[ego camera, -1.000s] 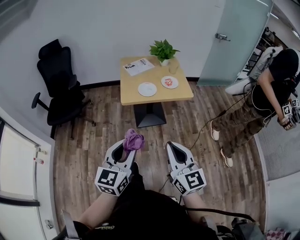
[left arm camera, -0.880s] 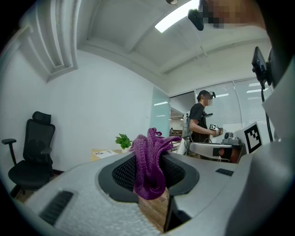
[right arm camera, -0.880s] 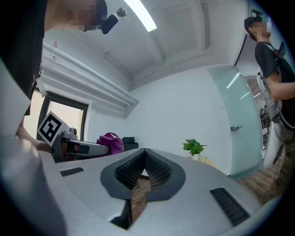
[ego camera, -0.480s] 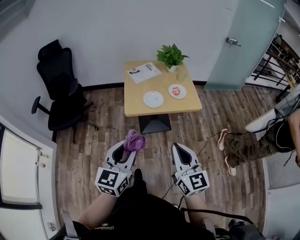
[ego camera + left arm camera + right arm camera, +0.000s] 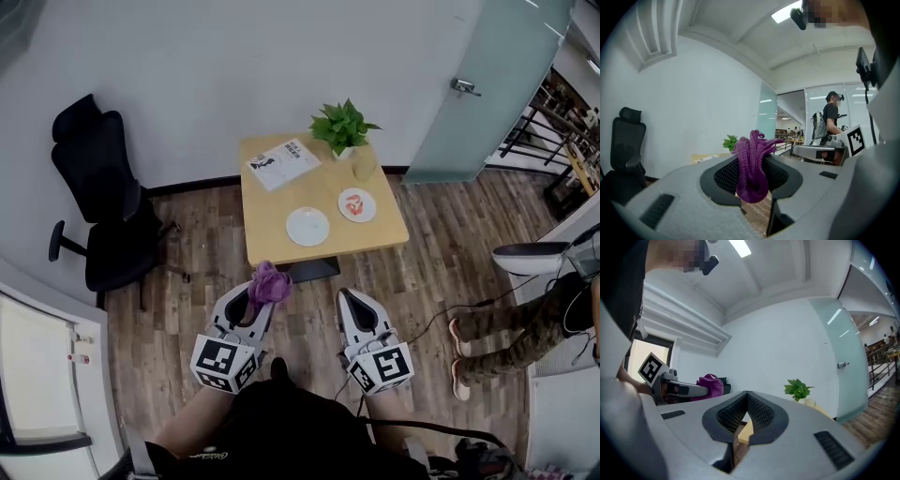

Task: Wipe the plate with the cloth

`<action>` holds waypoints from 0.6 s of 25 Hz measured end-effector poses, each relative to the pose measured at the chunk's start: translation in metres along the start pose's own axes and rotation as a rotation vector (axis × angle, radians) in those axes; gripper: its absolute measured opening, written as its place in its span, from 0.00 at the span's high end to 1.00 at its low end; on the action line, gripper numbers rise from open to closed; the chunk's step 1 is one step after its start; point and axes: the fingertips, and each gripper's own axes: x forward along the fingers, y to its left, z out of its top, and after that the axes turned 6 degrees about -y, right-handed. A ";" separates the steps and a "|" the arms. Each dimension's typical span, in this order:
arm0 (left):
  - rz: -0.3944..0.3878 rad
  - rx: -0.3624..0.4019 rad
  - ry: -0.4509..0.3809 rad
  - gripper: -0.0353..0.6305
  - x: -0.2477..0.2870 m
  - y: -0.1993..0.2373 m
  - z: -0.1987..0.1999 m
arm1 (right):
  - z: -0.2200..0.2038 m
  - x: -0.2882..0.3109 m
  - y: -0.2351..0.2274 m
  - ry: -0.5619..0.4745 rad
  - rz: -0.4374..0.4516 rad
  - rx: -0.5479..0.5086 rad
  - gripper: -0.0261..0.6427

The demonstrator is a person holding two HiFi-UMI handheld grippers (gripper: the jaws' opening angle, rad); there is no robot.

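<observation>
A bunched purple cloth [image 5: 269, 282] sticks out of my left gripper [image 5: 253, 302], whose jaws are shut on it; in the left gripper view the cloth [image 5: 752, 165] hangs between the black pads. My right gripper [image 5: 352, 307] is shut with nothing in it. Both are held over the wood floor, short of the small wooden table [image 5: 272, 234]. On that table lie a plain white plate [image 5: 307, 226] and a second plate with a red pattern [image 5: 356, 204]. From the right gripper view I see the cloth [image 5: 710, 385] in the other gripper off to the left.
On the table there are also a potted plant [image 5: 343, 126], a yellowish glass [image 5: 364, 164] and a magazine [image 5: 284, 162]. A black office chair [image 5: 94, 206] stands to the left by the wall. A person's legs [image 5: 511, 328] and cables are at the right, near a glass door [image 5: 483, 84].
The view has moved toward the table, which now lies nearer the grippers. The person at the right has shifted toward the frame's edge. Both grippers hold the same pose, cloth still clamped.
</observation>
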 end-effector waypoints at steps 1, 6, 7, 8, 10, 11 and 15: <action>-0.005 0.000 -0.003 0.76 0.006 0.009 0.002 | 0.001 0.012 -0.002 -0.003 -0.003 -0.003 0.96; -0.021 0.009 -0.015 0.76 0.030 0.052 0.008 | 0.000 0.059 -0.007 -0.019 -0.022 -0.023 0.96; -0.024 0.008 -0.012 0.76 0.034 0.059 0.008 | -0.002 0.065 -0.007 -0.015 -0.027 -0.024 0.96; -0.026 0.005 -0.009 0.76 0.037 0.064 0.006 | -0.004 0.069 -0.008 -0.010 -0.033 -0.024 0.96; -0.030 -0.005 -0.003 0.76 0.040 0.072 0.004 | -0.009 0.075 -0.010 0.002 -0.044 -0.022 0.96; -0.032 -0.009 -0.002 0.76 0.042 0.075 0.003 | -0.011 0.078 -0.011 0.007 -0.049 -0.021 0.96; -0.050 -0.028 0.006 0.76 0.050 0.080 -0.001 | -0.017 0.086 -0.012 0.025 -0.060 -0.015 0.96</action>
